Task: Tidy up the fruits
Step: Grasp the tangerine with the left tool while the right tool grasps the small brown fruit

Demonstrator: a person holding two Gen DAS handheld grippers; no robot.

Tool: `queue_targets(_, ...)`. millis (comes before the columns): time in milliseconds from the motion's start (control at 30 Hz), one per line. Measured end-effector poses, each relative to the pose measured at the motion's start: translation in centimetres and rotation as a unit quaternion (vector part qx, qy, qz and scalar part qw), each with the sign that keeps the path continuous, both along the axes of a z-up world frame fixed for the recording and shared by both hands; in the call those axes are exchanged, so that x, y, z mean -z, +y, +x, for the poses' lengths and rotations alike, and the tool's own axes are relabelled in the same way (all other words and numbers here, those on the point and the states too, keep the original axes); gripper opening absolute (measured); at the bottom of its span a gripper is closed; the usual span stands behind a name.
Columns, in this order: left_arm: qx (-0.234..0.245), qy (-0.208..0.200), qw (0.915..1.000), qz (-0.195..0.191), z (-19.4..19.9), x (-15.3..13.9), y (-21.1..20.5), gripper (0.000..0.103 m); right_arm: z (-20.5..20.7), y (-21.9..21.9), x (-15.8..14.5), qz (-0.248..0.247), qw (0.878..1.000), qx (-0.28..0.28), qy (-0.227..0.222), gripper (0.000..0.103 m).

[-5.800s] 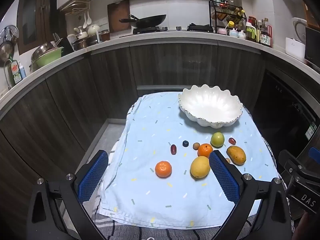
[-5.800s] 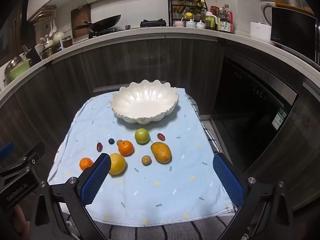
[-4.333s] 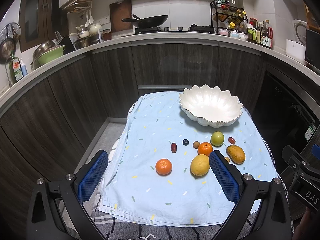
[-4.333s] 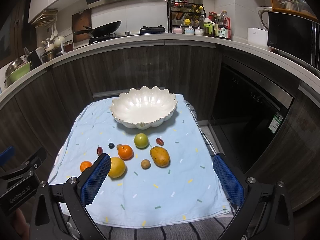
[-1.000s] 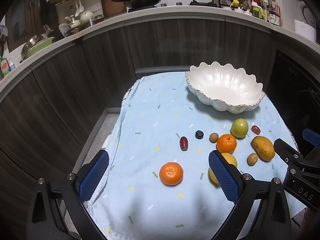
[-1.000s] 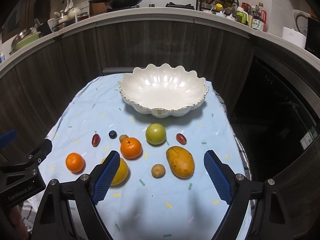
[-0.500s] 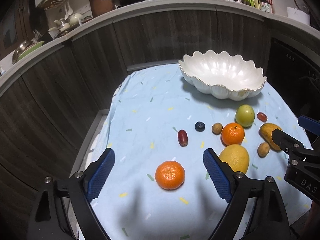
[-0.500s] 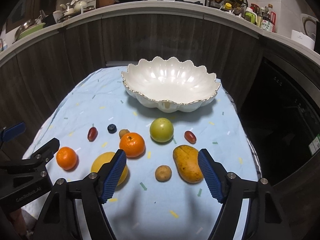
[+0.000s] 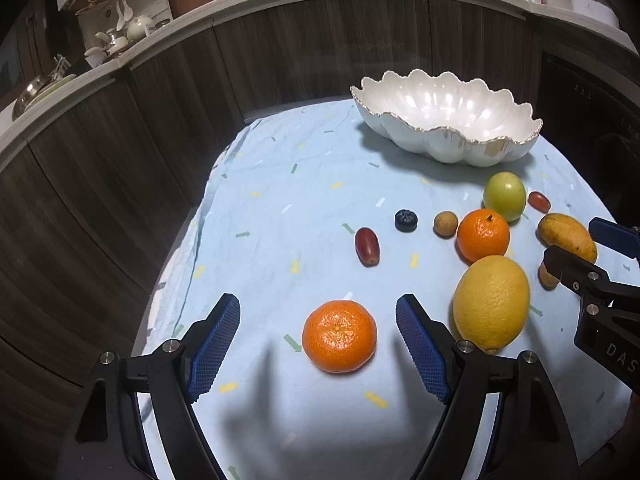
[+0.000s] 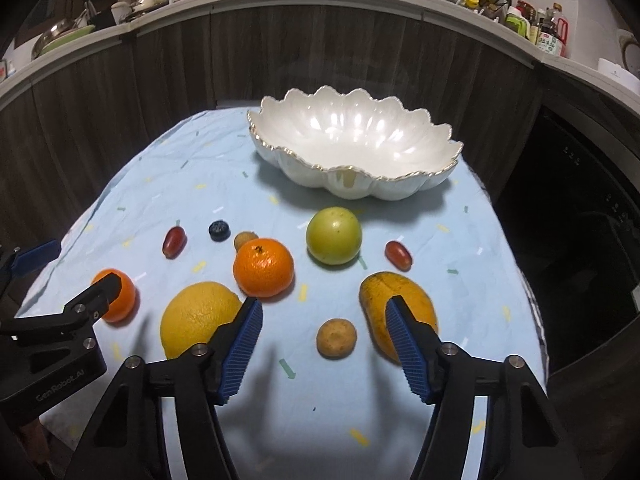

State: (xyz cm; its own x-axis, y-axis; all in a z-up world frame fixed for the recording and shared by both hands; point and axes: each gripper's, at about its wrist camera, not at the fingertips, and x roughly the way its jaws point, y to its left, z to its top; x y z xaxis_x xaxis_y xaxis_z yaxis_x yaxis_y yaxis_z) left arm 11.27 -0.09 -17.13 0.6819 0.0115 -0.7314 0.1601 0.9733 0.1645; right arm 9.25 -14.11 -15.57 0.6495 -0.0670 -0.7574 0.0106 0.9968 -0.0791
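Both grippers have sunk toward the pale blue tablecloth [image 9: 280, 200], jaws just closing yet apart, pads touching nothing. The white scalloped bowl [image 10: 352, 140] sits empty near the cloth's far edge. The left gripper [image 9: 318, 320] brackets a tangerine [image 9: 339, 336] toward the near left edge (its lemon [image 9: 491, 304] neighbour just beside); the right gripper [image 10: 323, 322] brackets a small brown fruit [image 10: 336, 338], beside the mango [image 10: 384, 292].

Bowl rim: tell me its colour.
Gold trim on a white scalloped bowl, clearest in the right wrist view.
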Motion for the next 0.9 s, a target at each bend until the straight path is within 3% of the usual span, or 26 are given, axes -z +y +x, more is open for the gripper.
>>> queue_targets(133,0.001,0.009,1.0000,-0.002,0.3,0.8,0.1,0.077,0.2,0.0,1.0,0.004,1.000,-0.004,0.014,0.051)
queue_targets(767,0.005,0.043,0.9991,-0.007,1.2,2.9,-0.2,0.057,1.3,-1.1,3.5,0.011,0.999,0.023,0.043,0.045)
queue_targets(900,0.007,0.052,0.9986,-0.011,1.5,3.4,-0.3,0.049,1.5,-1.2,3.7,0.009,0.999,0.025,0.046,0.045)
